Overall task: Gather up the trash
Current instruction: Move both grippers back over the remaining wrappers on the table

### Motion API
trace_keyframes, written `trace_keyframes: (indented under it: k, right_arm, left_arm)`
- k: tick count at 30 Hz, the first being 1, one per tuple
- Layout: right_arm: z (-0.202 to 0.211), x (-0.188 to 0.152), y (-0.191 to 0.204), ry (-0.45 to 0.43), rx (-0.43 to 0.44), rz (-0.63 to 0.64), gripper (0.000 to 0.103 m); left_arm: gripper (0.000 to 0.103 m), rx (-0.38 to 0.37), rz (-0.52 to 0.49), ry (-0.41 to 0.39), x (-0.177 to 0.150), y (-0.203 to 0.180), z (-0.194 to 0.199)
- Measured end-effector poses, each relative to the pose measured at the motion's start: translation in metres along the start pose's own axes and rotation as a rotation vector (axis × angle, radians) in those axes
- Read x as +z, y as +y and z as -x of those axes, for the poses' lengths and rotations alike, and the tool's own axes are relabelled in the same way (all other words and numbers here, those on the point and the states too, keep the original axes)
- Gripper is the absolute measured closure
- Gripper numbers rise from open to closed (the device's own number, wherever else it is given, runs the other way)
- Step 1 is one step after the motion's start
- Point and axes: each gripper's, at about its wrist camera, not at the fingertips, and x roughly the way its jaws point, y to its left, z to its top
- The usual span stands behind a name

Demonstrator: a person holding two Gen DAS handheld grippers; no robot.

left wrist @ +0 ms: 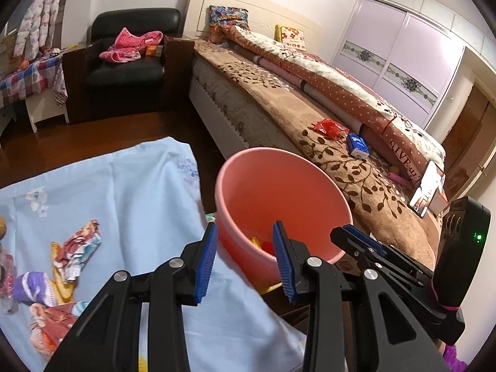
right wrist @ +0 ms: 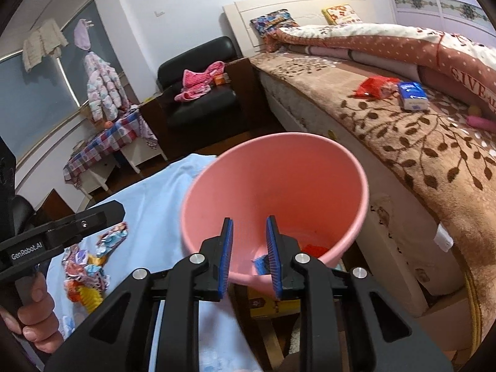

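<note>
A pink bucket (left wrist: 279, 186) (right wrist: 279, 179) stands between a table under a light blue cloth (left wrist: 139, 192) (right wrist: 161, 198) and the bed. Red, yellow and blue scraps (right wrist: 314, 249) lie at its bottom. My left gripper (left wrist: 245, 226) is open and empty over the bucket's near left rim. My right gripper (right wrist: 249, 219) is open and empty above the bucket's inside. Crumpled colourful wrappers (left wrist: 80, 248) (right wrist: 90, 266) lie on the cloth. On the bed's brown blanket are a red wrapper (left wrist: 330, 128) (right wrist: 375, 86) and a blue tissue pack (left wrist: 358, 145) (right wrist: 412, 94).
A hand (right wrist: 34, 310) holds the left gripper's handle at the lower left. A phone (left wrist: 426, 186) and a pink object (right wrist: 480, 121) lie on the bed. A black armchair (left wrist: 130, 71) with pink clothes stands by the headboard. A yellow box (right wrist: 266, 305) sits under the bucket.
</note>
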Motion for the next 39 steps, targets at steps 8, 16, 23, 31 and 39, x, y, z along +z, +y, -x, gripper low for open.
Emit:
trace_keyframes:
  k: [8,16,23,31,39]
  right_arm:
    - [0.007,-0.009,0.038,0.001,0.074,0.054,0.081]
    - [0.01,-0.019,0.074,0.023,0.141,0.117,0.081]
    - [0.011,-0.029,0.106,0.048,0.203,0.176,0.081]
    - [0.009,-0.044,0.142,0.092,0.259,0.229,0.081]
    - [0.006,-0.058,0.17,0.141,0.314,0.276,0.081]
  left_arm:
    - [0.067,0.034,0.003,-0.042,-0.012,0.021,0.033]
    - [0.067,0.077,0.032,-0.083,-0.022,0.053,0.067]
    - [0.064,0.174,0.073,-0.119,-0.041,0.1,0.106]
    - [0.062,0.289,0.18,-0.149,-0.069,0.166,0.151]
    - [0.062,0.357,0.253,-0.125,-0.102,0.204,0.166]
